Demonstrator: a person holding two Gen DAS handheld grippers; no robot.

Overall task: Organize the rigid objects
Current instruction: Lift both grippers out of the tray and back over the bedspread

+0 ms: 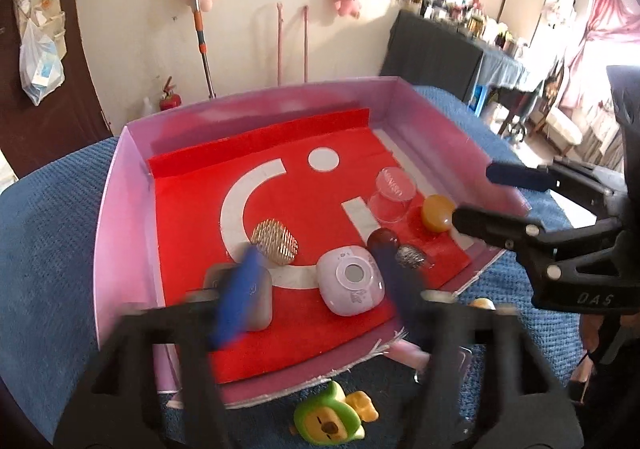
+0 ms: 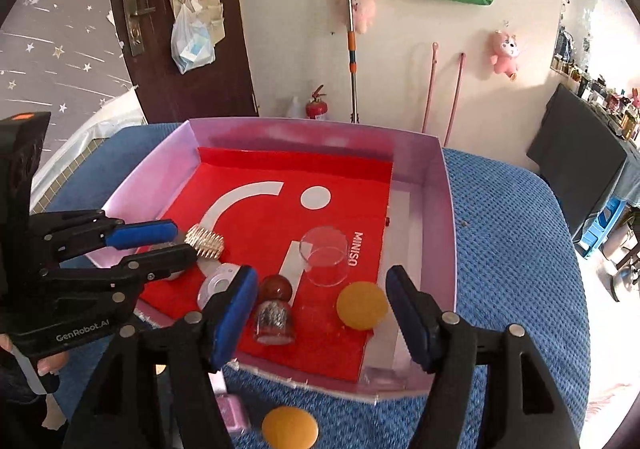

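A pink box [image 1: 120, 185] [image 2: 444, 217] with a red liner holds a gold spiky piece [image 1: 275, 241] [image 2: 206, 242], a lilac square case [image 1: 350, 285] [image 2: 218, 283], a clear cup [image 1: 390, 195] [image 2: 324, 255], an amber disc [image 1: 437, 213] [image 2: 362, 305], a dark red ball [image 1: 382, 239] [image 2: 277, 287], a glittery clear piece [image 1: 409, 256] [image 2: 275, 320] and a grey block [image 1: 262, 301]. My left gripper [image 1: 320, 289] [image 2: 176, 245] is open and empty above the box's near left part. My right gripper [image 2: 320, 323] [image 1: 472, 195] is open and empty above the amber disc.
The box sits on a blue textured cloth [image 2: 520, 269]. In front of it lie a second amber disc [image 2: 290, 428], a pink glittery block [image 2: 232, 411] and a green and yellow toy [image 1: 328, 419]. A wall with hanging toys and a mop stands behind.
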